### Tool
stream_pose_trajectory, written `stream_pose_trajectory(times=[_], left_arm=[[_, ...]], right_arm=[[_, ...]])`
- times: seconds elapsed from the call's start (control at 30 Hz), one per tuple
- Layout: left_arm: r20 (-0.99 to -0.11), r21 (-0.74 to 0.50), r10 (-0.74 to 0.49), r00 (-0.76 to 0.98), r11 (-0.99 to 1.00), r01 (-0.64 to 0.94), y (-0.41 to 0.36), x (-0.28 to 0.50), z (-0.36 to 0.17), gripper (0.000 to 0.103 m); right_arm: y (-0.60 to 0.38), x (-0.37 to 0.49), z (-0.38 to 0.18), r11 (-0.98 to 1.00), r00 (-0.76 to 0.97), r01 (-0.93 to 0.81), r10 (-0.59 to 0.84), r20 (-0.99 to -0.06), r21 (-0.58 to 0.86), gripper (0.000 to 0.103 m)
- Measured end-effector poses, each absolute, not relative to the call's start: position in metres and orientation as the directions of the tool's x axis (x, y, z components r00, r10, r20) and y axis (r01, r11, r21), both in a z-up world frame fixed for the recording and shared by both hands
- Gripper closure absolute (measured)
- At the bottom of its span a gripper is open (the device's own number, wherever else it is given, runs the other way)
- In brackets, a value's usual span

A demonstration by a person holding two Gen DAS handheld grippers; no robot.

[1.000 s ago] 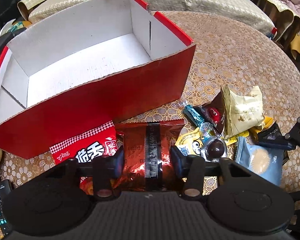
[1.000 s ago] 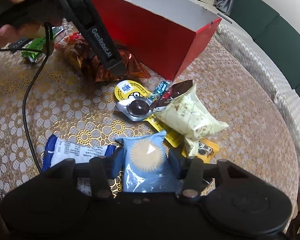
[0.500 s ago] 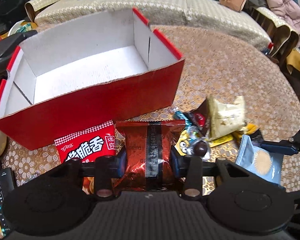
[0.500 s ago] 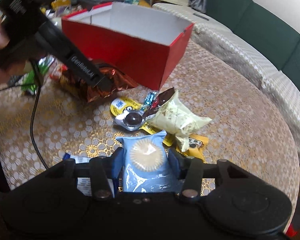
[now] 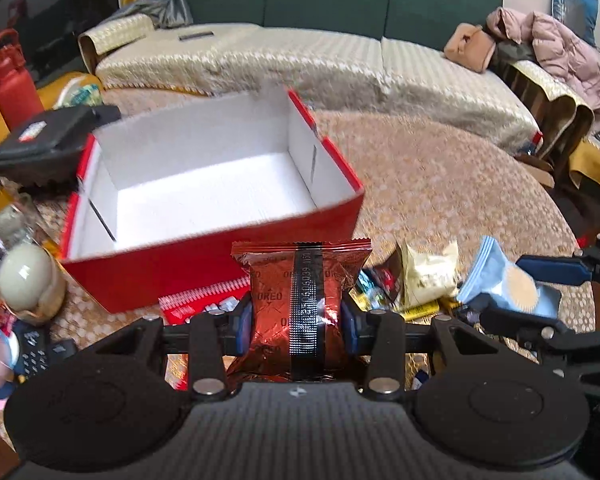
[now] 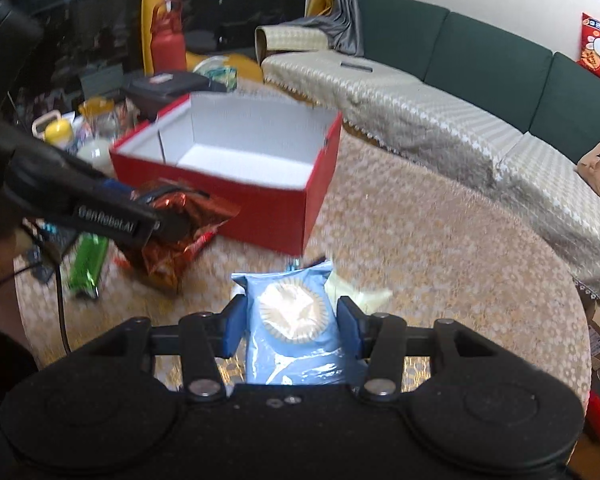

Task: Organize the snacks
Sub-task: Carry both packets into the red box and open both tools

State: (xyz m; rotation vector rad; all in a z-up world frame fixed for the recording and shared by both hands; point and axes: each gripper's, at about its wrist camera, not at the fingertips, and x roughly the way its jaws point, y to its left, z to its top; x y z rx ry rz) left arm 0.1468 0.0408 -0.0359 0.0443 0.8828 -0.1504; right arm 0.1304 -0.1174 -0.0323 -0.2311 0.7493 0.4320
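Left wrist view
- Left gripper [image 5: 296,322]: clamped on the red foil Oreo packet [image 5: 296,304], one blue pad pressed into each side.
- Oreo packet: upright between the fingers, lifted off the table, its crimped top edge level with the near wall of the red box [image 5: 204,256].
- Red box: open, white inside, straight ahead of the packet and just beyond it.
- Red-and-white snack bag [image 5: 198,300]: flat on the table [image 5: 440,184] against the box's near wall, left of the packet.
- Cream wrapper [image 5: 430,272]: on the table right of the box's near corner, among small loose sweets.
- Right gripper [image 5: 536,296]: seen at the right, further from the box, pinching the light blue pastry packet [image 5: 508,284].

Right wrist view
- Right gripper [image 6: 292,326]: closed on the light blue pastry packet [image 6: 294,328], pads on both sides.
- Pastry packet: upright between the fingers, raised, short of the red box [image 6: 236,196] and toward its right corner.
- Left gripper [image 6: 156,222]: at the left, holding the Oreo packet [image 6: 176,232] in front of the box's near wall.
- Green wrapper [image 6: 86,264]: on the table [image 6: 440,264], left of the box.
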Motion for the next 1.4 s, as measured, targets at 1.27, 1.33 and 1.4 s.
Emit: stream_pose_trajectory(times=[1.27,1.33,1.4], left_arm=[[-0.806,0.113,0.094,0.584,0.994,-0.003,0.140,0.296,-0.064,0.061],[-0.812,0.123,0.096,0.576,0.992,0.009,0.139,0.297,-0.071,0.061],[-0.816,0.133,0.097,0.570,0.991,0.021,0.136,0.297,-0.076,0.061]], right_arm=[[0.014,0.322,-0.064,0.865,0.581,-0.499,0.287,-0.761,-0.054,0.056],[0.019,0.323,-0.073,0.856,0.571,-0.512,0.279,-0.772,-0.069,0.056],[0.020,0.323,-0.080,0.852,0.557,-0.520,0.280,-0.782,-0.065,0.056]])
